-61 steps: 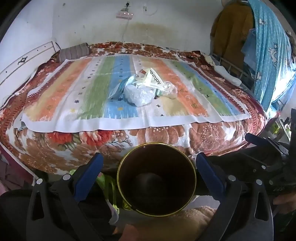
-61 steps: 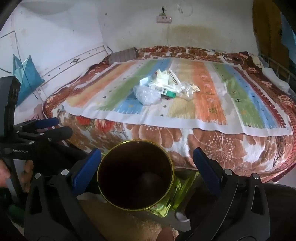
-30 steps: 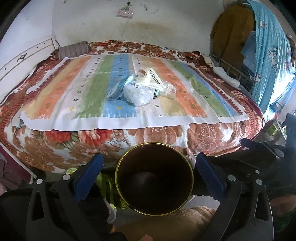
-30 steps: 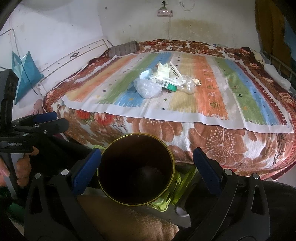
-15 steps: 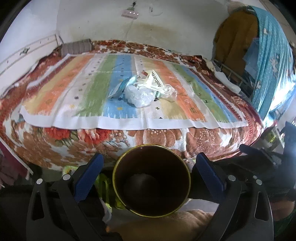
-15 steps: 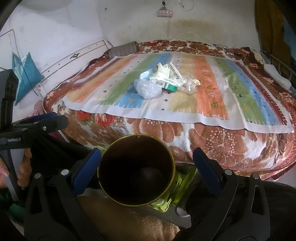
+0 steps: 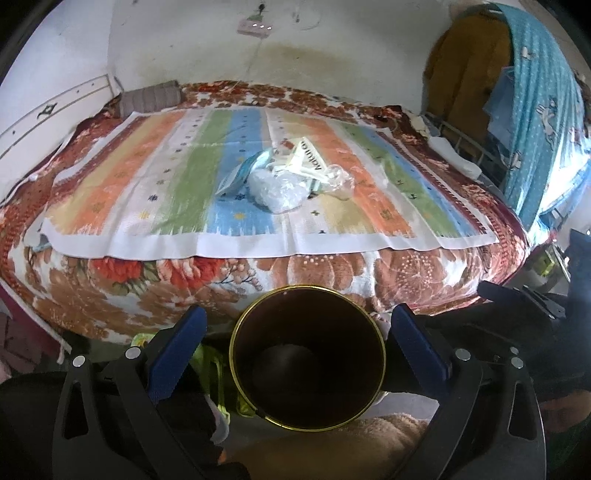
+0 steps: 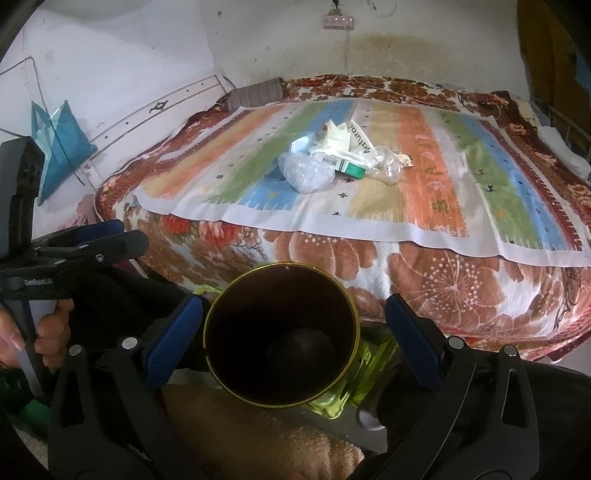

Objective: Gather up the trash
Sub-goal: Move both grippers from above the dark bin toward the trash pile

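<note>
We hold the left gripper point(image 7: 295, 347) and the right gripper point(image 8: 291, 336) low before the bed point(image 7: 424, 273), each with its blue-padded fingers spread wide apart and nothing between the pads. Below both, at 6 o'clock in each wrist view, stands a dark bin with a gold rim point(image 7: 308, 369), its mouth open toward us and its inside too dark to read; it touches neither gripper's pads. The trash pile point(image 8: 340, 158) lies on the striped mat point(image 8: 424, 199) at about 12 o'clock from the bin, well apart from both grippers, near the mat's middle. In it we make out a crumpled clear plastic bag point(image 8: 304, 173) at the front, a green and white carton with a barcode point(image 8: 345, 166) just beside it, a white wrapper lettered "Natural" point(image 8: 360, 138) behind, crumpled white paper, and a clear wrapper point(image 8: 389, 164) at the pile's 3 o'clock side. In the right wrist view the left gripper shows at 9 o'clock with small white lettering on its body that we cannot read with certainty, held in a hand point(image 8: 51, 332). A white power strip point(image 7: 255, 26) hangs on the wall at 12 o'clock, and a blue bag point(image 8: 59, 144) hangs at 10 o'clock in the right view.
</note>
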